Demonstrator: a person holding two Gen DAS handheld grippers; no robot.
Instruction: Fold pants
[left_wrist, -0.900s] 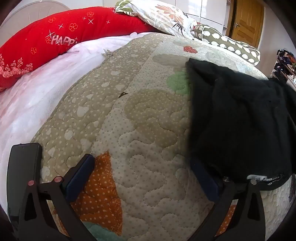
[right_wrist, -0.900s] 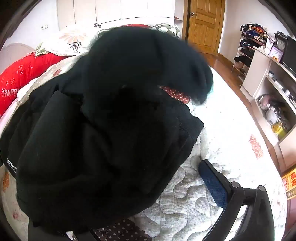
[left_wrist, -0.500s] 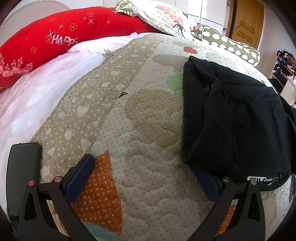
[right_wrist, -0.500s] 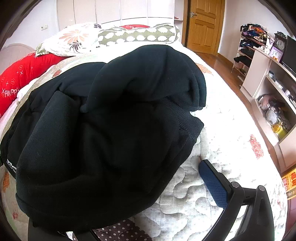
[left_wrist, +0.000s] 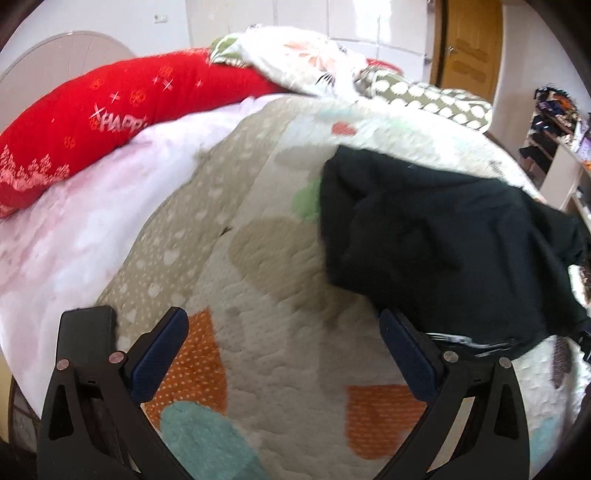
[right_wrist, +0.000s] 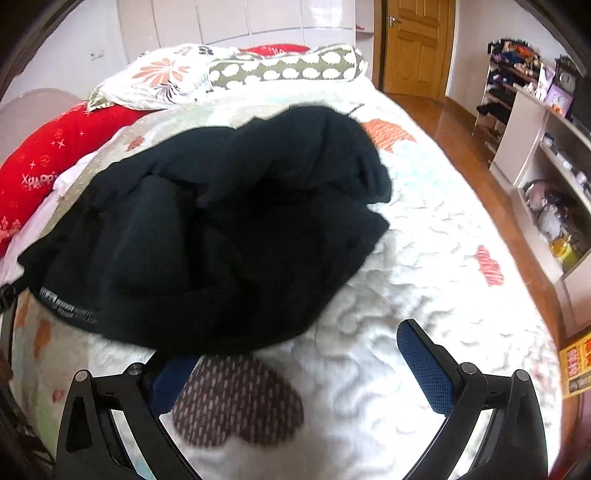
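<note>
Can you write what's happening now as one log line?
pants: bunched on quilt | left tongs: open, empty | right tongs: open, empty

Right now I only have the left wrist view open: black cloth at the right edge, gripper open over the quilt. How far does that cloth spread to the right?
Observer: In the right wrist view the black pants end in a bunched heap, with bare white quilt beyond them on the door side.
Operator: Is the right gripper holding them?
Observer: No. The right gripper is open; its left finger is tucked under the hem, nothing pinched.
Operator: Anything between its fingers?
Observer: Only a dark dotted heart patch on the quilt.
</note>
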